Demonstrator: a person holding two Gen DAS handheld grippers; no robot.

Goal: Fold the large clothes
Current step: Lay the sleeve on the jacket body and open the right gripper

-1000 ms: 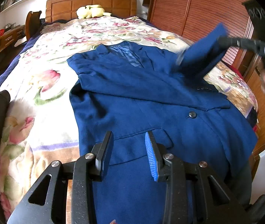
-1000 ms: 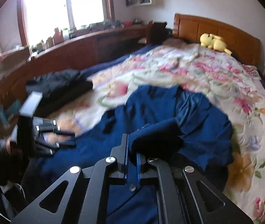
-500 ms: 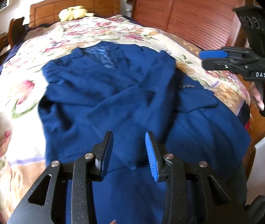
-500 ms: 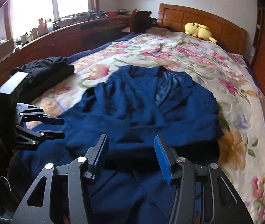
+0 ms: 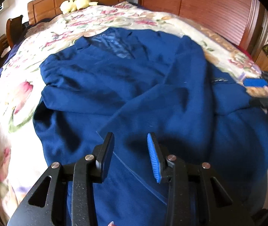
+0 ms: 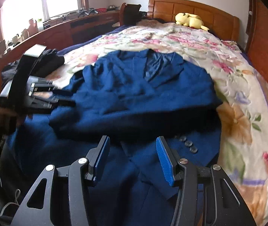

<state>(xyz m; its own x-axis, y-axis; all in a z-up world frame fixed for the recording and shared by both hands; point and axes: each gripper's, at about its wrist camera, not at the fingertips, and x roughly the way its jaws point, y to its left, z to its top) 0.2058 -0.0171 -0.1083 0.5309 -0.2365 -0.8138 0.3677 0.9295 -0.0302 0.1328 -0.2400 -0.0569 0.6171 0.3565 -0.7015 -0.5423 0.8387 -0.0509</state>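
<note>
A dark blue suit jacket (image 5: pixel 134 86) lies face up on the floral bedspread (image 5: pixel 20 94), collar toward the headboard, both sleeves folded across its front. It also shows in the right wrist view (image 6: pixel 143 90). My left gripper (image 5: pixel 131 150) is open and empty, just above the jacket's lower hem. My right gripper (image 6: pixel 132 154) is open and empty above the hem near the sleeve buttons (image 6: pixel 187 145). The right gripper shows at the right edge of the left wrist view (image 5: pixel 260 92). The left gripper shows at the left of the right wrist view (image 6: pixel 64 98).
A yellow plush toy (image 6: pixel 190 19) lies by the wooden headboard (image 6: pixel 200 11). A dark garment (image 6: pixel 47 60) sits at the bed's left edge. A wooden desk (image 6: pixel 62 32) runs along the left wall, wooden wardrobe doors (image 5: pixel 200 5) on the right.
One second ago my right gripper was shut on the raised sleeve. It has let go, the sleeve now lies across the jacket, and both grippers have moved lower toward the hem.
</note>
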